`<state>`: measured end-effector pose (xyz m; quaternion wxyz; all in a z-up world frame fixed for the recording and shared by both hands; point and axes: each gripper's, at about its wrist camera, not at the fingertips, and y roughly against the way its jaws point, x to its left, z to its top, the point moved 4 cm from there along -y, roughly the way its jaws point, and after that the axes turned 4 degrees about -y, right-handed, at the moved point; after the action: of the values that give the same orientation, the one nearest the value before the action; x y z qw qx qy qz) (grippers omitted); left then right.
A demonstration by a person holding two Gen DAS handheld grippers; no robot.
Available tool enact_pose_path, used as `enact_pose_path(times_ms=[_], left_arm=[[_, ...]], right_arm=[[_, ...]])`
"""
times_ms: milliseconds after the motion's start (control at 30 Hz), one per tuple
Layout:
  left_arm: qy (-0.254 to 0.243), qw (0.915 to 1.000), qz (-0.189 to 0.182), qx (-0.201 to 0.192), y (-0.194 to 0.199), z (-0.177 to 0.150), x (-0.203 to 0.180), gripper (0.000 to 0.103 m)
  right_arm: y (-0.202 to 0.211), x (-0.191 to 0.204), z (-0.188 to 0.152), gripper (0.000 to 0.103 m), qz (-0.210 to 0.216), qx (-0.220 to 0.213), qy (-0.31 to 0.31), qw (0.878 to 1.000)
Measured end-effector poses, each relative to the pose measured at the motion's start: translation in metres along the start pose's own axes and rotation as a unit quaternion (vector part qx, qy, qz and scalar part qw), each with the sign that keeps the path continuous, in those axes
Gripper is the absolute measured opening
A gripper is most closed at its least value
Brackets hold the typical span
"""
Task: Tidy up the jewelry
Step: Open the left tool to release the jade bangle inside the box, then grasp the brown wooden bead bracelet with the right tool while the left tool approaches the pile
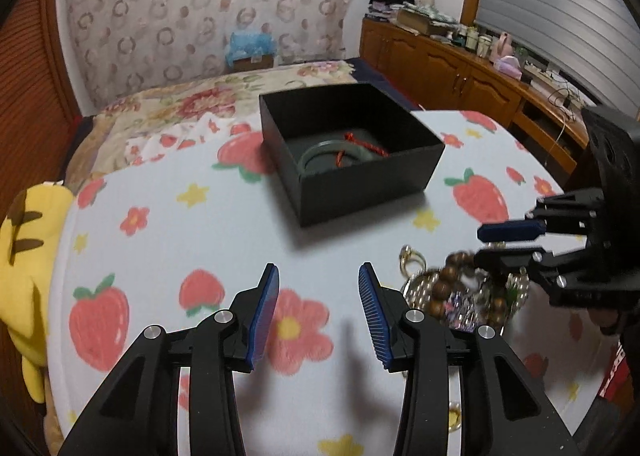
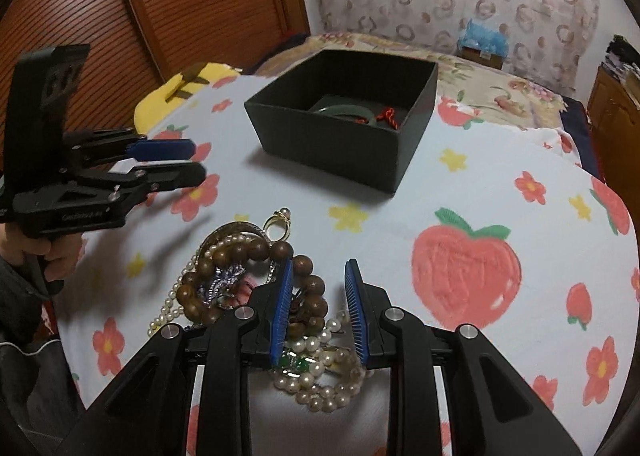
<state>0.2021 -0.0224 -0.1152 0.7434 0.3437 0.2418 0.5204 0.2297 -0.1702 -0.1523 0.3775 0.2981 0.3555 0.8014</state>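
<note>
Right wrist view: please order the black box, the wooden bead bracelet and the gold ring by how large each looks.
1. black box, clearly the largest.
2. wooden bead bracelet, partly hidden by the finger.
3. gold ring, the smallest, although the box lies farther away.

My fingers are matt black plastic with ribbed blue rubbery pads and shiny metal pins. The box at twelve o'clock looks like matt black card. Inside it lies a smooth, glossy green bangle with a twisted red cord. Polished wooden beads, lustrous pearls and a shiny gold ring rest on the soft printed cloth.
</note>
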Motion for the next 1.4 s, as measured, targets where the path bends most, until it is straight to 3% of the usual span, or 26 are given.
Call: enact_pose_path(times_ms=[333,467,500,533,1033,1200,1400], left_arm=[[-0.012,0.9996,-0.016,0.022,-0.002,-0.019,-0.014,0.04],[-0.014,0.9994,-0.021,0.024,0.0,-0.023,-0.019,0.04],[-0.015,0.9993,-0.022,0.026,-0.001,-0.024,-0.02,0.04],[-0.015,0.9993,-0.022,0.027,-0.001,-0.025,-0.021,0.04],[-0.016,0.9986,-0.035,0.037,-0.003,-0.038,-0.034,0.04],[-0.012,0.9987,-0.032,0.037,-0.006,-0.036,-0.033,0.04],[-0.027,0.9983,-0.024,0.046,-0.009,-0.038,-0.038,0.032]], right_arm=[[-0.024,0.009,0.012,0.029,0.009,0.051,0.044,0.998],[-0.025,0.013,0.014,0.028,0.005,0.054,0.055,0.997],[-0.025,0.013,0.013,0.018,0.009,0.053,0.056,0.997],[-0.025,0.014,0.013,0.017,0.015,0.052,0.055,0.997],[0.057,0.017,0.026,0.015,-0.016,-0.089,0.027,0.996],[0.076,0.016,0.03,0.015,-0.027,-0.108,0.028,0.993],[0.085,0.009,0.028,0.015,-0.038,-0.111,0.021,0.993]])
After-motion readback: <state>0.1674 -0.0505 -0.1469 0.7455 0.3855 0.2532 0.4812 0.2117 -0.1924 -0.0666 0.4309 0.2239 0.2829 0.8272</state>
